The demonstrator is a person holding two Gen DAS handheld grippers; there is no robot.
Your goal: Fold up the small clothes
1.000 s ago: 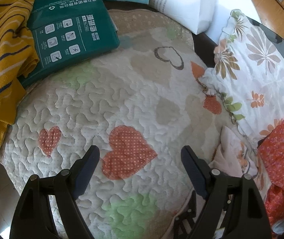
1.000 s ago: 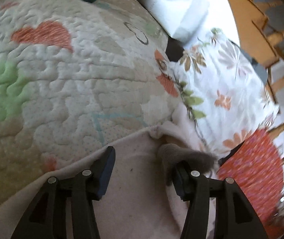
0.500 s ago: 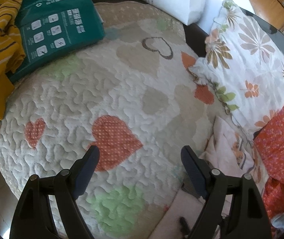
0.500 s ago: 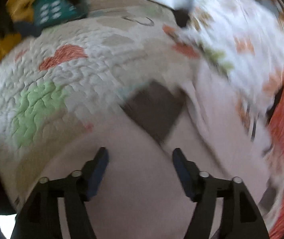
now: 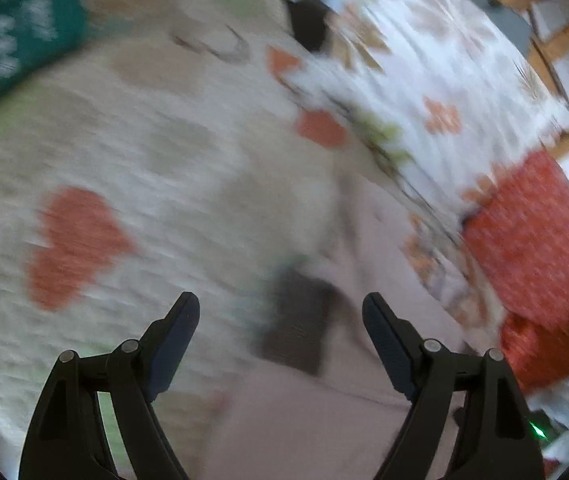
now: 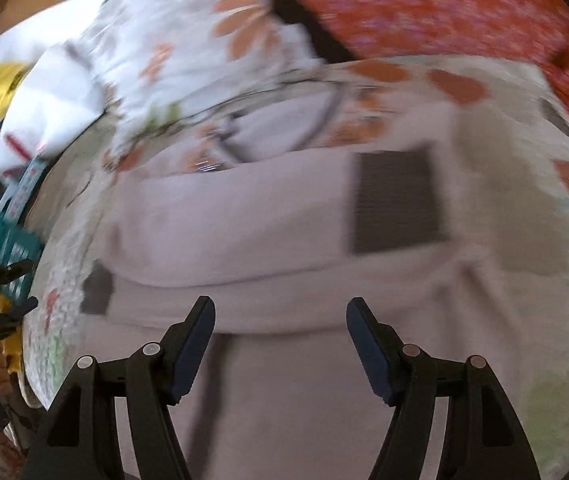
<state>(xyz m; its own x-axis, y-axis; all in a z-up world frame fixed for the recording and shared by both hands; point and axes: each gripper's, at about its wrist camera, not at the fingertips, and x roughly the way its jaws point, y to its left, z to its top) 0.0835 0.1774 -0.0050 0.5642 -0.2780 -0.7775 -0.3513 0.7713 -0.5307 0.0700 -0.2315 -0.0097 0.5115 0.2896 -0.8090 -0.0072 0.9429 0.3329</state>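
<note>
A pale pink garment [image 6: 268, 240] with dark grey cuffs [image 6: 398, 200] lies spread on the heart-patterned quilt [image 5: 132, 168]. In the right wrist view it fills the middle, a sleeve laid across its body. My right gripper [image 6: 280, 320] is open and empty just above the garment. In the blurred left wrist view the garment [image 5: 308, 412] lies at the lower middle with a dark cuff [image 5: 300, 320] showing. My left gripper [image 5: 280, 316] is open and empty, over the quilt beside that cuff.
A floral pillow [image 5: 424, 80] and red dotted cloth [image 5: 532, 232] lie to the right of the quilt. A green package [image 5: 8, 48] sits at the far left. White bags [image 6: 56, 92] lie at the quilt's far end. Wooden chair parts [image 5: 556, 40] stand beyond.
Both grippers swung fast; both views are blurred. The right gripper released the grey cuff and turned, now over the spread pink garment. The left view shifted right onto the garment.
</note>
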